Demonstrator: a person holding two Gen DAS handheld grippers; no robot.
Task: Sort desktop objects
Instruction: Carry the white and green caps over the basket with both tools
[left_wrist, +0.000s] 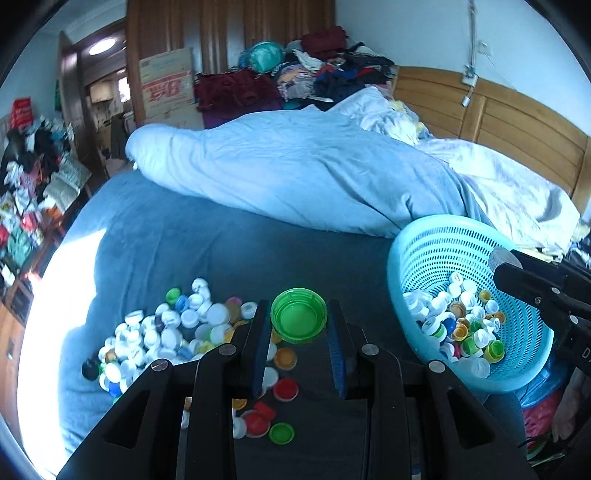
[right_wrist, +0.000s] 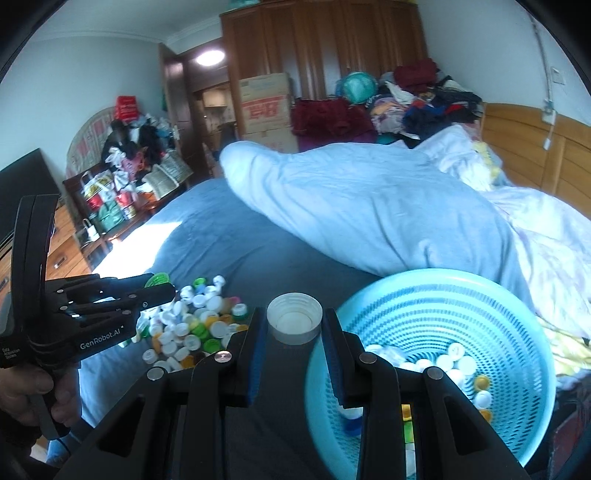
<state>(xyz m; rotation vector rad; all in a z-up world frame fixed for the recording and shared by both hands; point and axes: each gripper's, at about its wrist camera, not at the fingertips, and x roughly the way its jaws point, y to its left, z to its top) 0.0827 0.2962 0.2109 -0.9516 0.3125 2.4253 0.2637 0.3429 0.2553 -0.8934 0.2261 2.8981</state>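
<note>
Carry step: left hand-held gripper (left_wrist: 299, 325) grips green cap (left_wrist: 298, 314), right hand-held gripper (right_wrist: 294, 330) grips white cap (right_wrist: 294, 322); next, release over blue basket (right_wrist: 517, 314).

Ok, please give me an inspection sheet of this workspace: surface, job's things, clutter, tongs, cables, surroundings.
Surface: blue bed sheet, partly sunlit.
Job's things: loose cap pile; blue basket partly filled with caps.
Clutter: rumpled duvet; clothes heap.
Tongs: left tongs shut on green cap; right tongs shut on white cap.
Cables: white cord on wall.
Surroundings: wardrobe, cardboard boxes, wooden headboard.
</note>
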